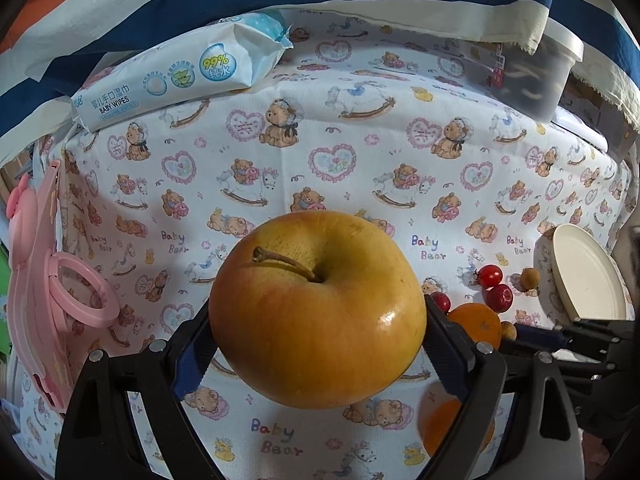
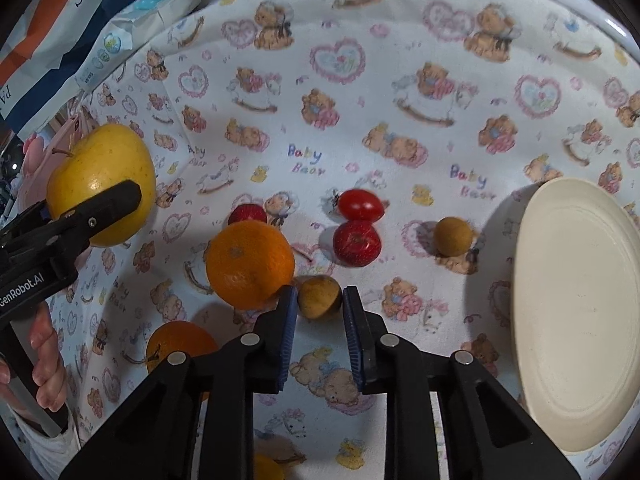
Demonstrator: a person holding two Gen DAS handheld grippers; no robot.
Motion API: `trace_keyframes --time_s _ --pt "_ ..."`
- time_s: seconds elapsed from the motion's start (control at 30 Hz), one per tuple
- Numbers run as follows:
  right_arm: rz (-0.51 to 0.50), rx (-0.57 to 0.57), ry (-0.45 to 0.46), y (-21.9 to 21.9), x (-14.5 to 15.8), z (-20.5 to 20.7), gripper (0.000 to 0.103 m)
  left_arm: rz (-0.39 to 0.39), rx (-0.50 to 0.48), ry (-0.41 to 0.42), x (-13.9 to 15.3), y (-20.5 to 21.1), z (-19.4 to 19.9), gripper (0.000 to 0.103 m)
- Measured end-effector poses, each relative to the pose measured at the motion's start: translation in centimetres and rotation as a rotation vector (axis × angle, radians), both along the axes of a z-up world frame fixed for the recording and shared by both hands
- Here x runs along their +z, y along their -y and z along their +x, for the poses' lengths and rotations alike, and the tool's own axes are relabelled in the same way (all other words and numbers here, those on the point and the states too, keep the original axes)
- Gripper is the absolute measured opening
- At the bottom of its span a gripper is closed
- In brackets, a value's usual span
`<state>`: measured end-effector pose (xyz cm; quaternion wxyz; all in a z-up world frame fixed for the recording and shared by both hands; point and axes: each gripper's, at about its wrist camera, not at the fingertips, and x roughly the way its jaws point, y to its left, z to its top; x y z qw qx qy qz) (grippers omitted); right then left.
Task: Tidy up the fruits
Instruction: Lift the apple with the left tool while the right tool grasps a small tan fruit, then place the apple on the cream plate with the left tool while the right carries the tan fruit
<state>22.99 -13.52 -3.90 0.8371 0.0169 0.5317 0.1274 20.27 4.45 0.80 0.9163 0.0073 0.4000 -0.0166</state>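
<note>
My left gripper (image 1: 317, 308) is shut on a large yellow apple (image 1: 320, 344) and holds it above the bear-print cloth; the right wrist view shows the apple (image 2: 100, 164) at the left. My right gripper (image 2: 320, 300) points down at the cloth, its blue pads pressing both sides of a small brown round fruit (image 2: 319, 294). Touching that fruit on the left is an orange (image 2: 250, 264). Beyond lie a cherry tomato (image 2: 361, 204), a red fruit (image 2: 356, 243), a strawberry (image 2: 247, 214) and a second brown fruit (image 2: 453, 236). A second orange (image 2: 180, 344) lies lower left.
A cream plate (image 2: 576, 312) sits on the cloth at the right. At the back are a pack of baby wipes (image 1: 180, 80) and a dark lidded container (image 1: 536, 76). A pink plastic item (image 1: 52, 280) lies along the left edge. A hand (image 2: 44, 360) grips the left gripper's handle.
</note>
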Motion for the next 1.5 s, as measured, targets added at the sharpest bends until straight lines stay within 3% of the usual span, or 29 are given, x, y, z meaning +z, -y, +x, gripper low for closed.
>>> trace_keyframes --time_s 0.13,0.4,0.7,0.97,1.1,1.23,1.5 --pt "-0.065 -0.04 0.043 -0.1 0.4 0.0 0.024 0.0 0.0 -0.006 -0.2 -0.2 0.1 0.091" --pt "-0.018 -0.049 0.104 1.0 2.8 -0.7 0.024 0.004 -0.002 0.023 0.5 -0.2 -0.3 0.091" --pt "-0.014 -0.06 0.254 1.8 8.6 -3.5 0.024 0.0 -0.046 0.076 2.9 0.6 -1.8 0.091" --pt "-0.079 -0.195 0.391 8.6 13.9 -6.3 0.024 0.007 -0.143 0.122 6.7 4.5 -3.1 0.091" --pt "-0.059 -0.306 0.378 13.7 13.7 -6.5 0.024 -0.009 -0.208 0.134 8.1 8.0 -3.4 0.091" --pt "-0.065 -0.402 0.367 18.0 12.7 -6.3 0.024 -0.074 -0.292 0.114 8.7 11.7 -2.8 0.091" --pt "-0.019 -0.472 0.267 22.2 9.3 -4.6 0.024 -0.13 -0.413 0.024 6.5 19.5 -0.1 0.091"
